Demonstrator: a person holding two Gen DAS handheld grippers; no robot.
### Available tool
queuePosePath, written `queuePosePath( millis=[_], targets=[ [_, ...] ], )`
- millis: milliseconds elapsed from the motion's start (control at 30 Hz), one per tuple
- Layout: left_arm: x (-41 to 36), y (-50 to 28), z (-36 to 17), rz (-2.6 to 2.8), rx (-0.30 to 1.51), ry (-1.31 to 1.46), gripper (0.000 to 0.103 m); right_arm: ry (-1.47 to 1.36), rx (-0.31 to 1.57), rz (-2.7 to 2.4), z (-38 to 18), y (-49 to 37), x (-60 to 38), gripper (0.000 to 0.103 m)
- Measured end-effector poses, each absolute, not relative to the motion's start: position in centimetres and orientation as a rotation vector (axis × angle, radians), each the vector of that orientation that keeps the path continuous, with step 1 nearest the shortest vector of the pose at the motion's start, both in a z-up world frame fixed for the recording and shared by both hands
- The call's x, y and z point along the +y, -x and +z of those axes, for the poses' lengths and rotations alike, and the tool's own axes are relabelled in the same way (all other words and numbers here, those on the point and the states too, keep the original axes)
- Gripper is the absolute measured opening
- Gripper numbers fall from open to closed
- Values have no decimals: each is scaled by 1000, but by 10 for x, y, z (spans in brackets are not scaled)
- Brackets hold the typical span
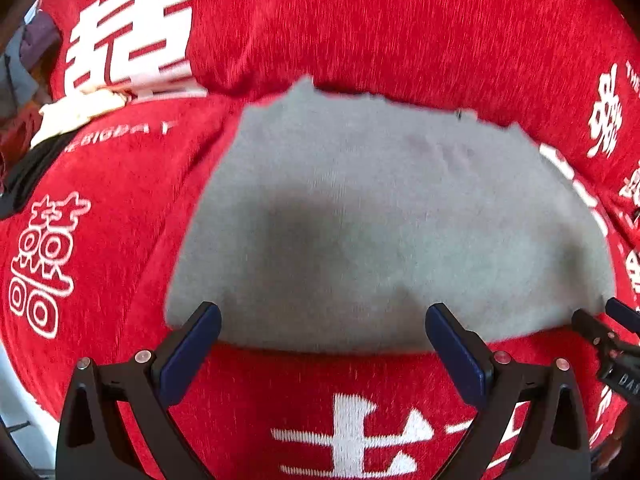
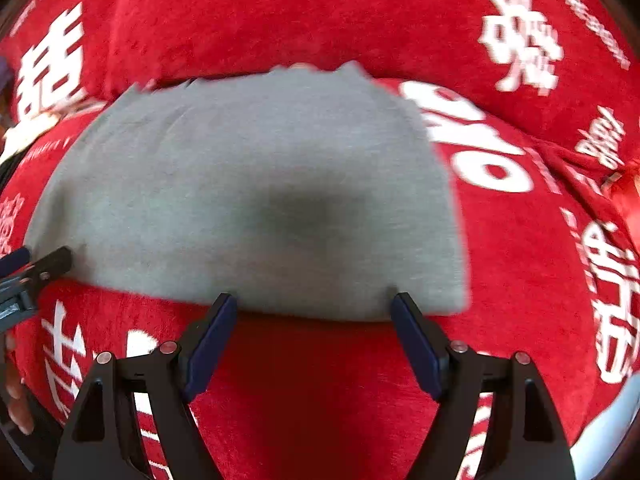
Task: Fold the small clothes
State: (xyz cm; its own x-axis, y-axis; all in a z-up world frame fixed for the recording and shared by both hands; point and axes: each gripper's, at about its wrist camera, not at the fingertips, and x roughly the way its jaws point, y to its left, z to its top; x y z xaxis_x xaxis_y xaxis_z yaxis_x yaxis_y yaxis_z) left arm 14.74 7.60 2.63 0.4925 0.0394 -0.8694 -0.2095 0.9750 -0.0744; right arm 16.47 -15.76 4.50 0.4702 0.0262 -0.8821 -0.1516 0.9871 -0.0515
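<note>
grey knitted garment (image 1: 384,224) flat on red plush blanket with white characters (image 1: 120,216), long axis left-right | left gripper (image 1: 322,320) and right gripper (image 2: 314,306) wide open, empty, at its near hem | both equally near

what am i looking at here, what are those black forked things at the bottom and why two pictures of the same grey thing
The black forks are hand-held tongs, one in each of a person's hands, each carrying a wide-angle camera that looks out along its two fingers. One picture comes from the left tongs, the other from the right tongs, so you see one scene from two sides.

The grey garment lies flat on a red blanket with white characters. Both tongs are open at its near edge and hold nothing. The other tongs peek in at each picture's side.
</note>
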Motion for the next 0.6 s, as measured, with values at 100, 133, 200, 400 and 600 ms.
queuePosePath(
  millis=[100, 133, 200, 400, 600],
  targets=[
    [74, -162, 31, 140, 1035, 200, 102, 70, 1015, 95, 65, -167, -162, 83],
    [75, -168, 31, 137, 1033, 203, 102, 63, 1005, 91, 71, -170, -159, 83],
    [70, -180, 31, 135, 1031, 190, 102, 77, 1001, 98, 75, -181, -151, 83],
    [68, -216, 14, 146, 1072, 174, 102, 168, 1037, 113, 57, -228, -120, 83],
    [71, -245, 6, 147, 1085, 129, 102, 168, 1077, 123, 35, -266, -111, 83]
  ],
)
